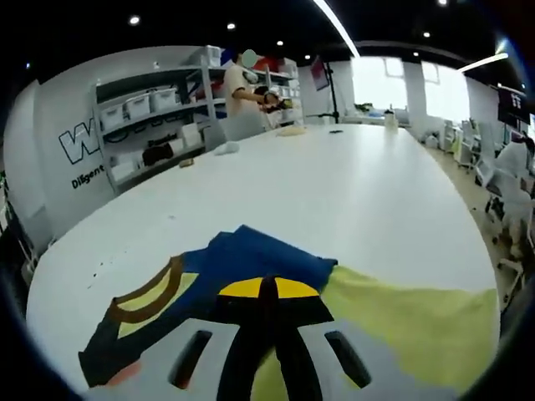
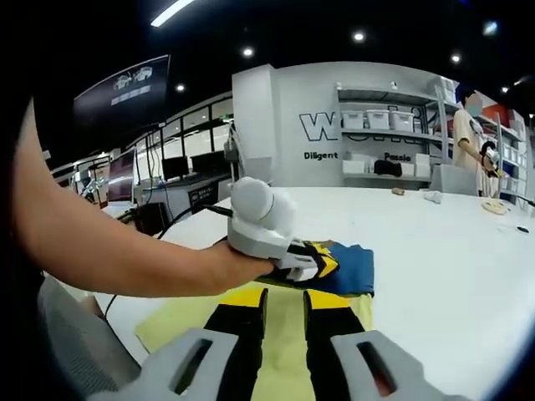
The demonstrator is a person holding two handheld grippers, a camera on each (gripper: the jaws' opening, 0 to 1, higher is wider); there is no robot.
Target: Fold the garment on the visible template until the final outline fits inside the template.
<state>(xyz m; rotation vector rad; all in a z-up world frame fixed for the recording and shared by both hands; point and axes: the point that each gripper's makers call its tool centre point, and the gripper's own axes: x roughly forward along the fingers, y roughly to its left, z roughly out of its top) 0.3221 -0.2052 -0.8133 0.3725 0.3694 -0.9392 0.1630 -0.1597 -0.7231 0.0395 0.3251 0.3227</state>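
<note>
A blue garment (image 1: 251,255) with brown and yellow trim lies folded on a pale yellow template (image 1: 410,326) on the white table. In the left gripper view my left gripper (image 1: 267,288) has its yellow-tipped jaws pressed together at the garment's near edge, seemingly pinching the cloth. In the right gripper view a hand holds that left gripper (image 2: 316,266) down at the garment (image 2: 355,269), while my right gripper (image 2: 286,301) stands open just above the template (image 2: 280,342), nothing between its fingers and short of the garment.
The white table (image 1: 334,192) stretches far beyond the garment, with small items (image 1: 227,148) near its far end. Shelves with bins (image 1: 150,117) line the wall, and a person (image 1: 242,88) stands there. Desks with monitors (image 2: 184,167) sit past the table's edge.
</note>
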